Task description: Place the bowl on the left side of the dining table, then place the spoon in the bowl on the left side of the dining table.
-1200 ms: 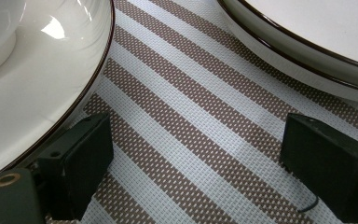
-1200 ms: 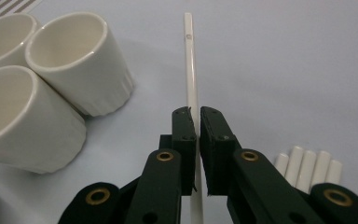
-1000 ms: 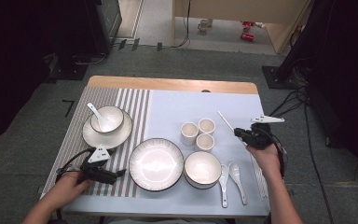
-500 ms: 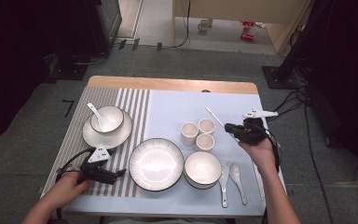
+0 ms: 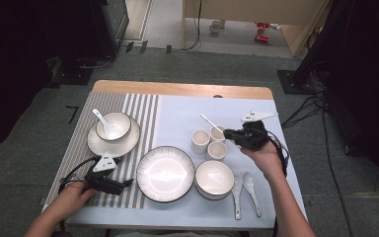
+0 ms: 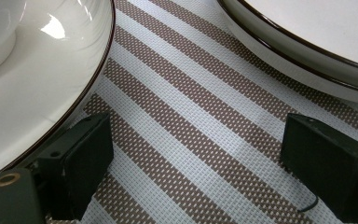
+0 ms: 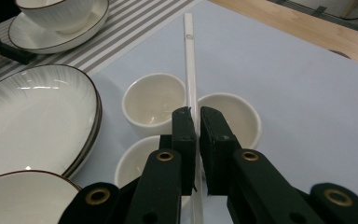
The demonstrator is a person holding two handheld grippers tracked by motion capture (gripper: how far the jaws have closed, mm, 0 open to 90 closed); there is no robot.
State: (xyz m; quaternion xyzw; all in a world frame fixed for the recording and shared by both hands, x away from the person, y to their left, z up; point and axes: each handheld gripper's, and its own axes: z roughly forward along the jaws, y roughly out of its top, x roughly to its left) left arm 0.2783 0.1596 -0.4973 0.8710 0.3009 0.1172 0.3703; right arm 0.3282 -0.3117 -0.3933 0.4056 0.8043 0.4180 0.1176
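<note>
My right gripper [image 5: 228,133] is shut on a thin white stick [image 5: 209,122] and holds it in the air over three small cream cups [image 5: 200,140]. In the right gripper view the stick [image 7: 189,70] runs straight out from between the pads of my right gripper [image 7: 195,119], over the cups [image 7: 151,100]. At the front left my left gripper [image 5: 127,183] lies low on the striped placemat [image 5: 138,111]. Its jaws stand wide apart with only mat between them [image 6: 198,140].
A large ribbed plate [image 5: 165,173] and a bowl [image 5: 215,177] sit at the front centre, with two white spoons [image 5: 244,190] to their right. A bowl with a spoon [image 5: 112,126] rests on a plate [image 5: 126,143] at the left. Plate rims [image 6: 42,107] flank the left jaws.
My right gripper has carried the stick leftward and upward, from the table's right side to above the cups. The left gripper has stayed where it was.
</note>
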